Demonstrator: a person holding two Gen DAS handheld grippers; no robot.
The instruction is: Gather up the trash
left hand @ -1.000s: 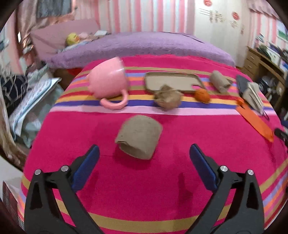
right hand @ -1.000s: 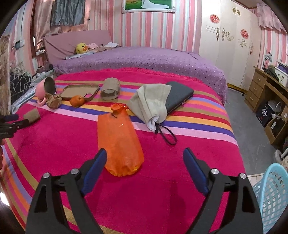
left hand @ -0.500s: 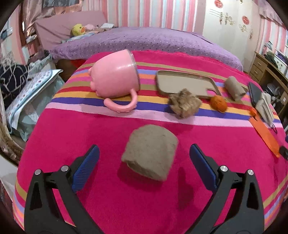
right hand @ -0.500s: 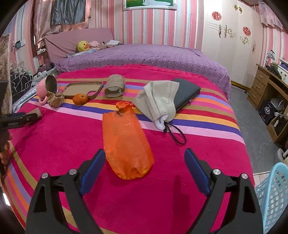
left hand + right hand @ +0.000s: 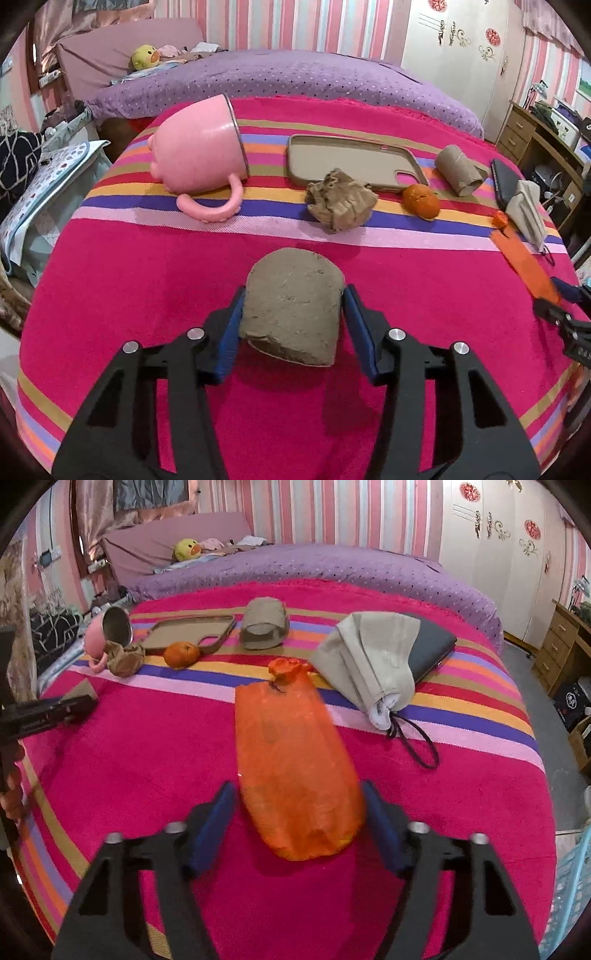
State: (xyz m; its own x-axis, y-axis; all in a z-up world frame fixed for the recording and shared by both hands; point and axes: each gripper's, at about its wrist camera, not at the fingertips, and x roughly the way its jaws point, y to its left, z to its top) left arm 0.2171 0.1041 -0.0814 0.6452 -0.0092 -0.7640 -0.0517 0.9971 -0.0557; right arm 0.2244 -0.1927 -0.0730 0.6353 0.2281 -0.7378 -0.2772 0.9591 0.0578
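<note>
A flattened brown cardboard roll (image 5: 295, 302) lies on the striped pink blanket (image 5: 147, 295). My left gripper (image 5: 294, 293) is closing on it, and both blue pads touch its sides. In the right wrist view an orange plastic bag (image 5: 295, 768) lies between the jaws of my right gripper (image 5: 297, 788), which are also closing. The right pad meets the bag's edge and a sliver of blanket shows at the left pad. A crumpled brown paper (image 5: 341, 205) and a second cardboard roll (image 5: 460, 173) lie further back.
A pink mug (image 5: 199, 158) lies on its side beside a tan phone case (image 5: 351, 162) and a tangerine (image 5: 420, 201). A grey cloth pouch (image 5: 373, 664) rests on a dark flat device (image 5: 432, 646). A light blue basket (image 5: 569, 904) stands off the bed at lower right.
Both grippers' jaws have come in from wide open. The left pads now touch the cardboard roll. The right gripper moved forward and down, and its jaws now flank the orange bag.
</note>
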